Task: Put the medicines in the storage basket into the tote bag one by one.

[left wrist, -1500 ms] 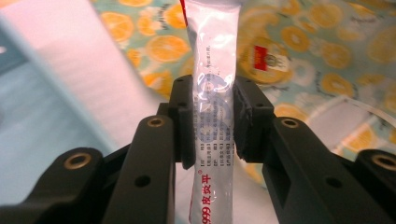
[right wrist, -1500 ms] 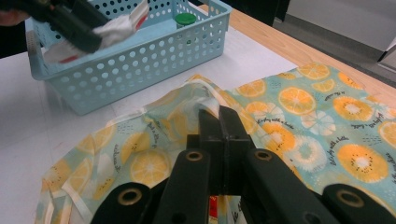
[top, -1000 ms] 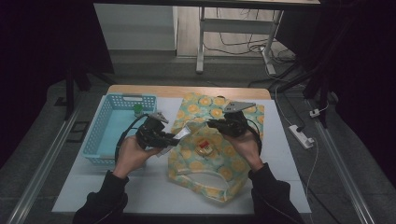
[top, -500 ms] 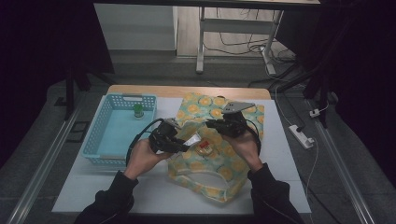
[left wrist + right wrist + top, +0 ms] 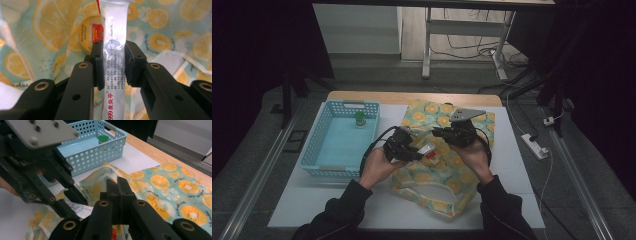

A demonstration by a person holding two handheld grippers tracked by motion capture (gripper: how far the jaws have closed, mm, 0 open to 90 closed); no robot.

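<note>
My left gripper (image 5: 113,51) is shut on a white tube (image 5: 115,22) with printed text, gripping it across its middle. Below the tube lies a fabric bag (image 5: 175,30) printed with orange slices, and a round tin with a red label (image 5: 86,35) sits on its cloth. In the high view the left gripper (image 5: 418,152) holds the tube (image 5: 428,149) over the bag (image 5: 447,185) at mid-table. My right gripper (image 5: 117,183) has its jaws together at a raised fold of the bag (image 5: 105,173). From above, the right gripper (image 5: 443,134) is at the bag's upper part.
A light blue perforated basket (image 5: 319,150) stands left of the bag, with a small green-capped bottle (image 5: 359,119) in its far corner. The same basket (image 5: 82,157) and bottle (image 5: 103,138) lie beyond my right jaws. A white power strip (image 5: 534,146) lies on the floor at the right.
My left gripper has carried the tube rightward and a little lower, from beside the basket to over the bag. The right gripper has stayed in place.
</note>
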